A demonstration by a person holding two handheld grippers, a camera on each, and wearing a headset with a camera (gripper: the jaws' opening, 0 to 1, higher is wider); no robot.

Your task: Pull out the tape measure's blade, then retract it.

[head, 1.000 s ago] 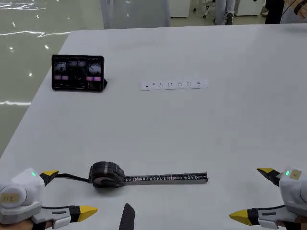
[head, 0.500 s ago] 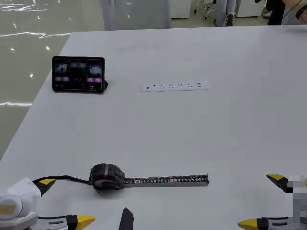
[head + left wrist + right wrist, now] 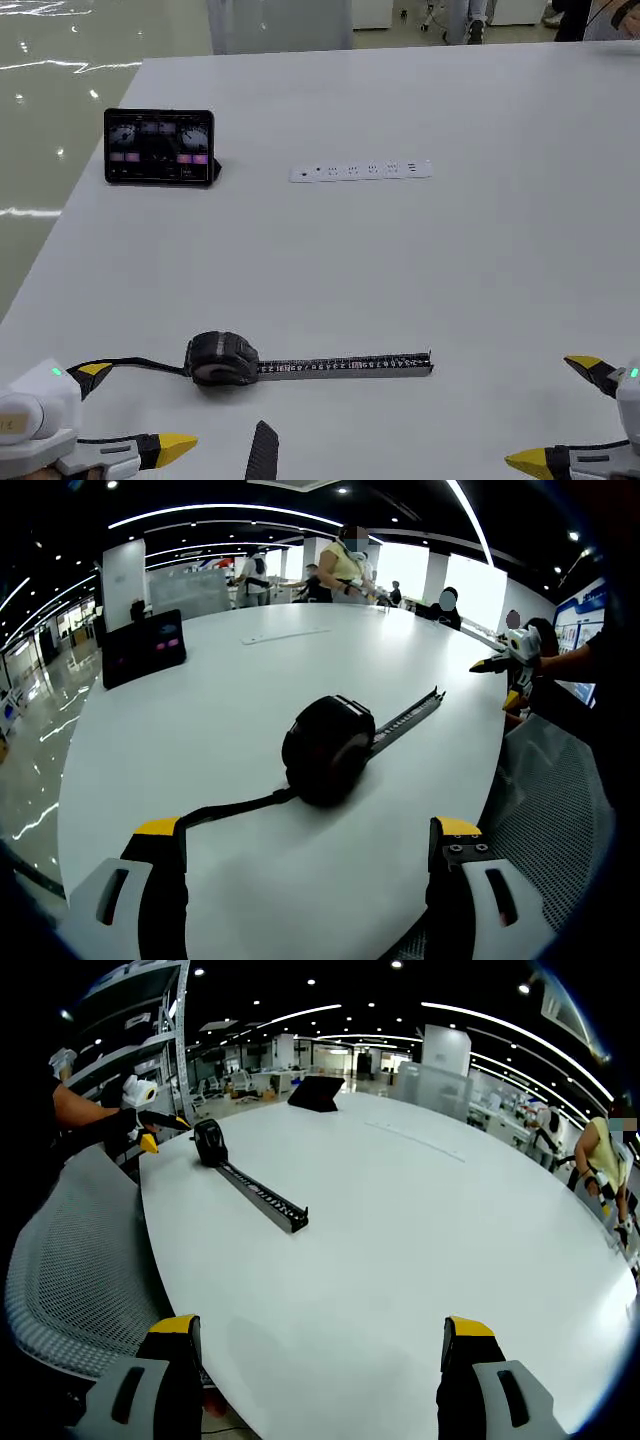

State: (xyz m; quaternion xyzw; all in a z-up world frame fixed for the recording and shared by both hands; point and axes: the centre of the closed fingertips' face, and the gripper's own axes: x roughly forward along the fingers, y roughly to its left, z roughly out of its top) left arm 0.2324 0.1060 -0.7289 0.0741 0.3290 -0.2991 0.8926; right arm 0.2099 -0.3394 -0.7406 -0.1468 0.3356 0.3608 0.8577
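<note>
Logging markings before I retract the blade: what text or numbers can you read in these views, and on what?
No text here reads clearly.
On the blade: printed numerals, too small to read.
On the tablet screen: dials and pink labels, blurred.
On the power strip: small marks, unreadable.
On the sticker of the left gripper: marks too blurred to read.

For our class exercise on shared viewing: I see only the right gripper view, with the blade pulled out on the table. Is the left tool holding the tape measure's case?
Observer: No. The left tool is open; the case lies ahead of its jaws, untouched.
Operator: Anything trailing from the case?
Observer: A black strap runs from it toward one of that tool's jaw tips.
Operator: And the tablet?
Observer: Its screen is lit, facing the person.
</note>
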